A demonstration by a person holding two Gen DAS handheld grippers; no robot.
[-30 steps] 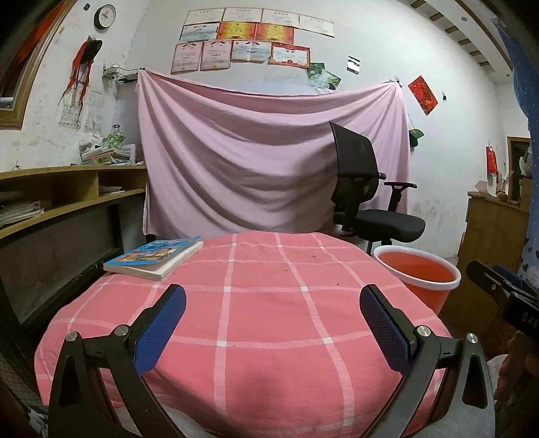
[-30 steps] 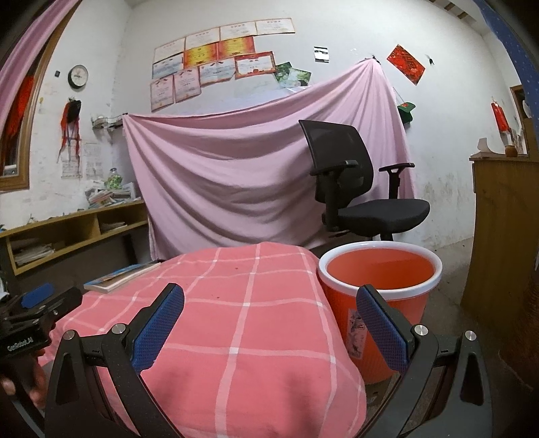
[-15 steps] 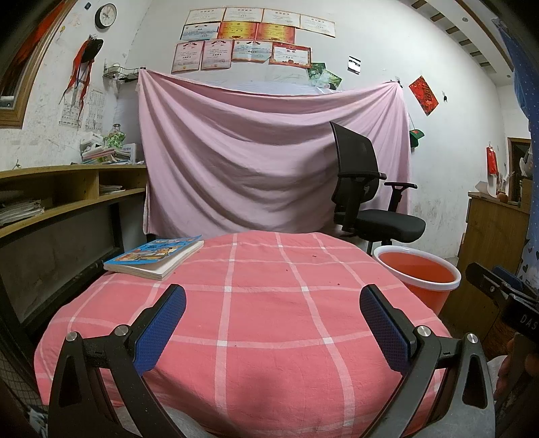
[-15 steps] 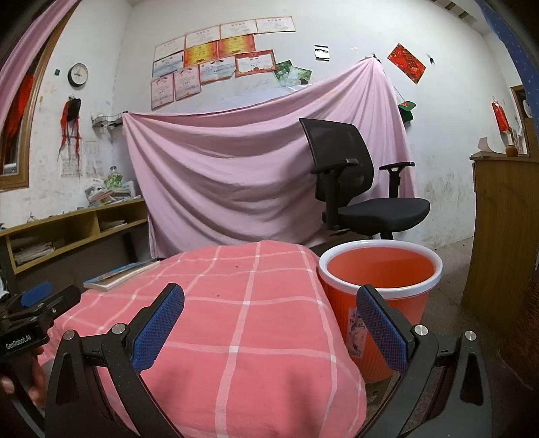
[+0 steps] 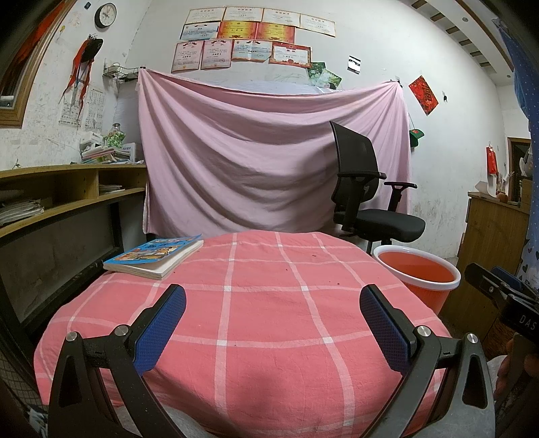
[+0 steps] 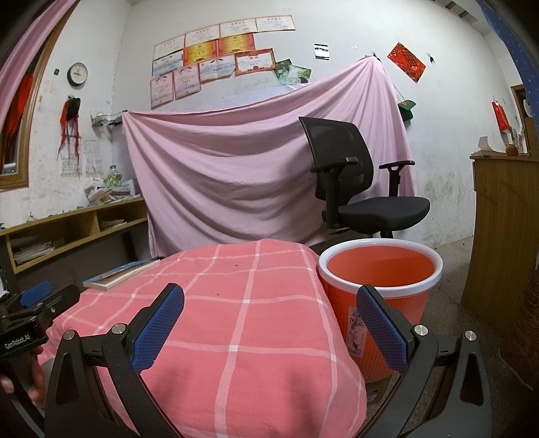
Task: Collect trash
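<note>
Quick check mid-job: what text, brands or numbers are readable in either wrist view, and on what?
"GenRobot.AI": on the left claw body, seen in the right wrist view.
"DAS": partial, cut off by the frame edge, on the right claw body, in the left wrist view.
Wall certificates: print too small to read.
Book cover: title blurred.
Orange bin sticker: unreadable.
Clock: numerals too small.
Red wall decoration: character not legible.

Left gripper: black angular frame, 2 blue cross-hatched pads, silver round screws at the joints. Right gripper: same black frame, blue textured pads, silver screws. White lettering "GenRobot.AI" and "DAS" on the black handle blocks.
</note>
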